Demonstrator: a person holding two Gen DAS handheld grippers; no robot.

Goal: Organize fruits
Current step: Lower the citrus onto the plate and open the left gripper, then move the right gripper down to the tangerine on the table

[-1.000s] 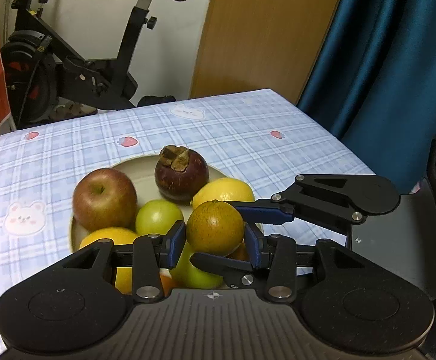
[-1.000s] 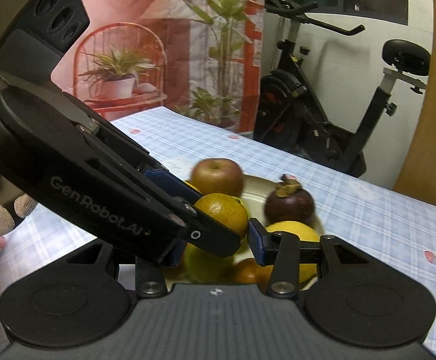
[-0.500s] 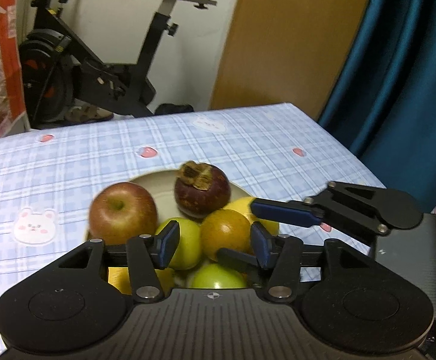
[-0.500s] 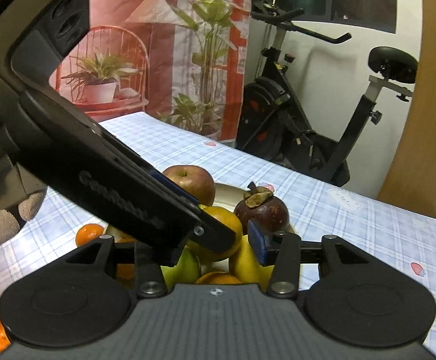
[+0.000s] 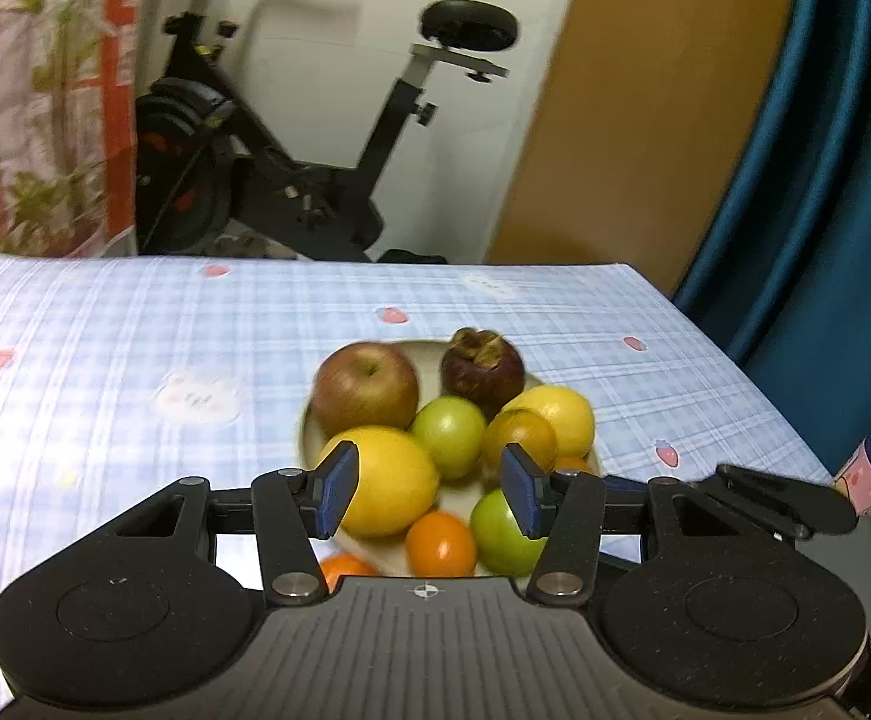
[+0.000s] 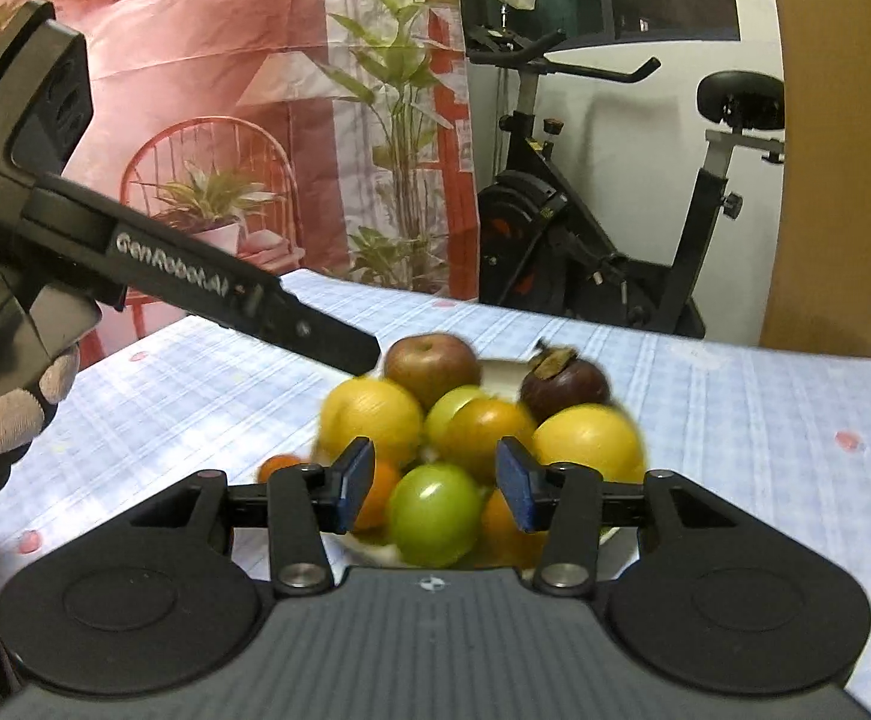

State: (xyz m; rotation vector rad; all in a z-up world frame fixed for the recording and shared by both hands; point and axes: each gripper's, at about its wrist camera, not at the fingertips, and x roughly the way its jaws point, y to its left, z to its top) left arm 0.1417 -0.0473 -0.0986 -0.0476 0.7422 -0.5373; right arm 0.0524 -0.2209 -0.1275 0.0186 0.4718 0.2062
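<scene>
The bench point(image 5: 105, 372) carries a plate point(image 5: 309, 438) piled with fruits, from apple point(image 5: 366, 387) to mandarin point(image 6: 276, 467) beside it. Left claw point(image 5: 429, 495) and right claw point(image 6: 434, 483) both hover spread, empty. Probably that stray mandarin wants plating next.

Home living rm: exercise bike point(image 5: 291, 180) by wall, teal curtain point(image 5: 825, 180), plant-print hanging point(image 6: 255, 90), checked-cloth counter point(image 5: 135, 330) w/ fruit plate point(image 5: 309, 438).

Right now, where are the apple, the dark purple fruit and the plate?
Apple point(image 5: 366, 387), left wrist view, its front skin.
Purple fruit point(image 5: 483, 369), left wrist view, middle of its body.
Plate point(image 5: 420, 351), left wrist view, bare far rim.
</scene>
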